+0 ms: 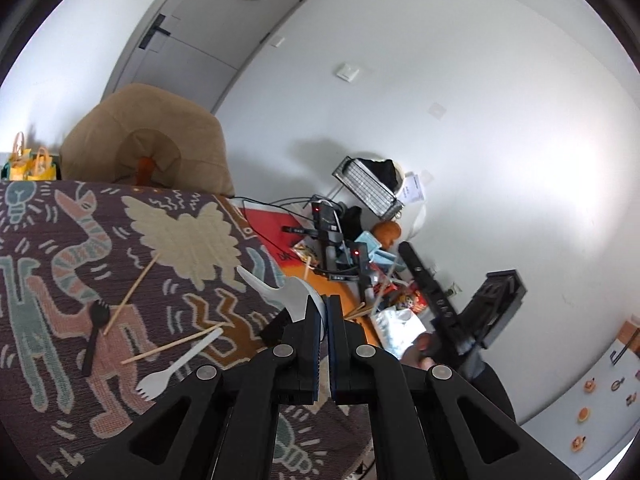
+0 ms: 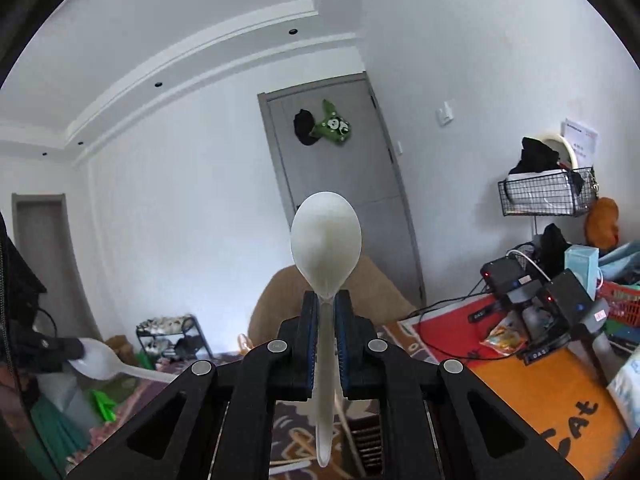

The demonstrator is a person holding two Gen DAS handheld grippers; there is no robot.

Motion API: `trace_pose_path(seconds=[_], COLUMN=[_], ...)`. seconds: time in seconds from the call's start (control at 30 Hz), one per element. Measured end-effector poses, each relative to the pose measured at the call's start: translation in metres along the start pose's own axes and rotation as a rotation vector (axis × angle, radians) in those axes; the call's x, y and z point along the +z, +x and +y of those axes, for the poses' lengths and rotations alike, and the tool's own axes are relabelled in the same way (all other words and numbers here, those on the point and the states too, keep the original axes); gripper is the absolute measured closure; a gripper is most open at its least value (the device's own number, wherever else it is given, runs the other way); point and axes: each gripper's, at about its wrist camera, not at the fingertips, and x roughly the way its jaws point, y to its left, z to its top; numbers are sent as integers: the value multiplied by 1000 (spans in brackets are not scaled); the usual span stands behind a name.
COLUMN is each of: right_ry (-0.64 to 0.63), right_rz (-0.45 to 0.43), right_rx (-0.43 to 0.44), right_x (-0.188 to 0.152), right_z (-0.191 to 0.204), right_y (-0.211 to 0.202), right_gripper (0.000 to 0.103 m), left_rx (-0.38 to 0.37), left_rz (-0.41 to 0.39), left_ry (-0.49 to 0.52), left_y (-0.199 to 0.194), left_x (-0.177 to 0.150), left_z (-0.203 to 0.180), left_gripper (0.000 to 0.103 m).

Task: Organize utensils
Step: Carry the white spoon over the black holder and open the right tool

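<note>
Hidden: in your left wrist view the left gripper [image 1: 324, 312] covers most of a white spoon [image 1: 288, 290]; only its bowl and a stub of handle show past the fingers. The far clutter on the orange mat [image 1: 340, 292] is too jumbled to name piece by piece.
Left gripper: your jaws are nearly together and pinch the rim of that white spoon's bowl, held above the patterned cloth [image 1: 48, 280].
Right gripper: in your right wrist view the right gripper [image 2: 326, 308] is clamped on the neck of a second white spoon [image 2: 326, 240]. You hold it upright, bowl up and facing the far door [image 2: 340, 184], handle running back between the fingers.
Pose: your right gripper points well up, towards wall and ceiling; your left points across the cloth towards the far right clutter.
On the cloth: a black fork [image 1: 94, 332] lies at the left, a chopstick [image 1: 130, 292] crossing its head. Nearer, a white fork [image 1: 180, 364] lies beside another chopstick [image 1: 172, 344].
Containers: a wire basket [image 2: 546, 196] at the far right holds dark cloth; the rest of its contents you cannot make out.
</note>
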Motion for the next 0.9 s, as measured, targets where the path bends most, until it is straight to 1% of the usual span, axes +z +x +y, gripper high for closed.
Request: trace_pose_path(seconds=[0.23, 0.47, 0.57, 0.73, 0.83, 0.9], right_ry=[-4, -68, -93, -86, -84, -77], right_rz=[13, 29, 58, 101, 121, 155], right_rx=[-44, -57, -62, -50, -36, -28], right_x=[-25, -30, -32, -30, -29, -28], right_z=[-13, -10, -9, -13, -13, -15], right_y=[14, 19, 27, 30, 27, 27], right_gripper=[92, 92, 92, 92, 92, 91], left_rx=[-21, -45, -68, -99, -104, -106], left_rz=[57, 97, 114, 151, 169, 180], left_ry=[28, 34, 26, 17, 12, 8], left_y=[23, 41, 49, 64, 71, 77], left_x=[4, 7, 8, 8, 8, 9], left_z=[-14, -21, -25, -34, -36, -37], left_gripper=[101, 101, 101, 101, 101, 101])
